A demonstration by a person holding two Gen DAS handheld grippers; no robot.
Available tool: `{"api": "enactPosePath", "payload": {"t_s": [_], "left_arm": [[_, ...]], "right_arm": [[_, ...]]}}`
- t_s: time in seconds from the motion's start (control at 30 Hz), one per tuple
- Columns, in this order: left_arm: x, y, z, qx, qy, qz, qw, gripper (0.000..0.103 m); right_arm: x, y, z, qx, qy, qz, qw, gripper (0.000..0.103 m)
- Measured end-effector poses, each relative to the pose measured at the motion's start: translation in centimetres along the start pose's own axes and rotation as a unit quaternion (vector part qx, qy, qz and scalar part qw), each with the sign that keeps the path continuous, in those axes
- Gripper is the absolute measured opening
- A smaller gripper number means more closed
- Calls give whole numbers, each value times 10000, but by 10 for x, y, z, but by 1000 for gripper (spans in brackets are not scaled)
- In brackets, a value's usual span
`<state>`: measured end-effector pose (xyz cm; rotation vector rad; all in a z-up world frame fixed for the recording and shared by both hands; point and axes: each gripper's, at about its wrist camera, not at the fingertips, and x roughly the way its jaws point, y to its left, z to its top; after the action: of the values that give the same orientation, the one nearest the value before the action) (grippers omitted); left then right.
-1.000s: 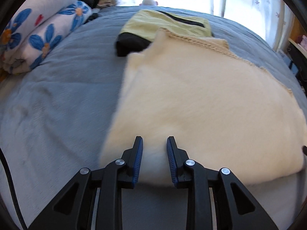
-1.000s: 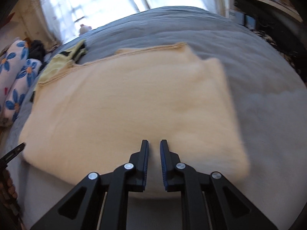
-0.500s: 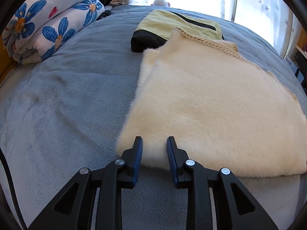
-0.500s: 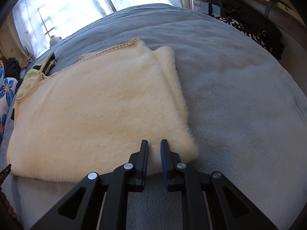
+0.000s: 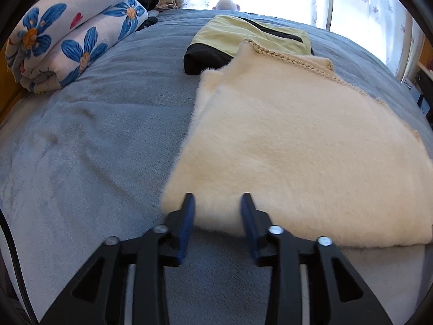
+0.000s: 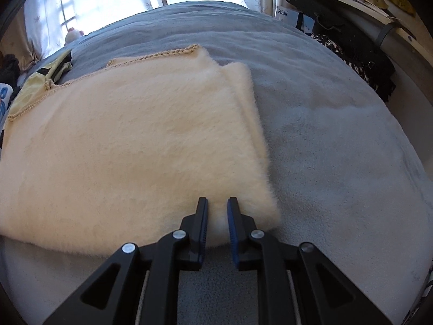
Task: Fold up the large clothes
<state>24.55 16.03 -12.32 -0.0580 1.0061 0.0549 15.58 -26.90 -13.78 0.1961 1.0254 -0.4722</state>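
a cream fleece garment [image 5: 284, 146] is lying folded flat on a grey bedspread [image 5: 89, 140], its near edge running just in front of both handheld grippers. the left gripper [image 5: 217, 208] is sitting at the near left corner with its jaws opening; the fluffy hem is showing between the blue pads but they are not pressing on it. the right gripper [image 6: 217, 211] is poised at the near right corner [image 6: 259, 211], fingers narrowly apart, with a strip of pile in the gap (whether the pads are actually pinching it is too fuzzy to tell). the fabric is looking soft, thick and light, likely to sag and slide over itself when lifted, so the two near corners, taken through all layers, are appearing to be the soundest places to take hold. beyond the far braided edge [image 5: 273, 54], a yellow and black garment [image 5: 243, 40] is resting folded, and floral bedding [image 5: 67, 35] is sitting rolled at the far left.
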Motion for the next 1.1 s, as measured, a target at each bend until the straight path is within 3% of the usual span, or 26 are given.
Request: {"api": "enactPosePath", "payload": {"t_s": [0.07,0.13,0.27,0.43,0.63,0.9,1.1], "left_arm": [[-9,2,-2,-154,-66,-286,9995,64],[-18,2,-6,-259,-186,-510,9982,69],[-35,-3,-11,-155,-209,-707,9972,70],[-53,-10,-22,72,-86,-957,9953,71],[-74,-13,-39,291,-34,-1165,9928,71],[-84,-10,-58,317,126,-1553,9873,71],[-67,0,-67,-245,479,-2401,9693,71]], "right_arm": [[-2,-2,-1,137,-1,21,9999,15],[-3,-3,0,240,62,97,9996,18],[-16,-4,-2,319,331,323,9984,28],[-32,8,-18,347,664,662,9950,29],[-62,41,-43,18,687,900,9936,29],[-94,89,-51,-492,443,1161,9910,29],[-117,115,-44,-585,-119,1422,9880,29]]}}
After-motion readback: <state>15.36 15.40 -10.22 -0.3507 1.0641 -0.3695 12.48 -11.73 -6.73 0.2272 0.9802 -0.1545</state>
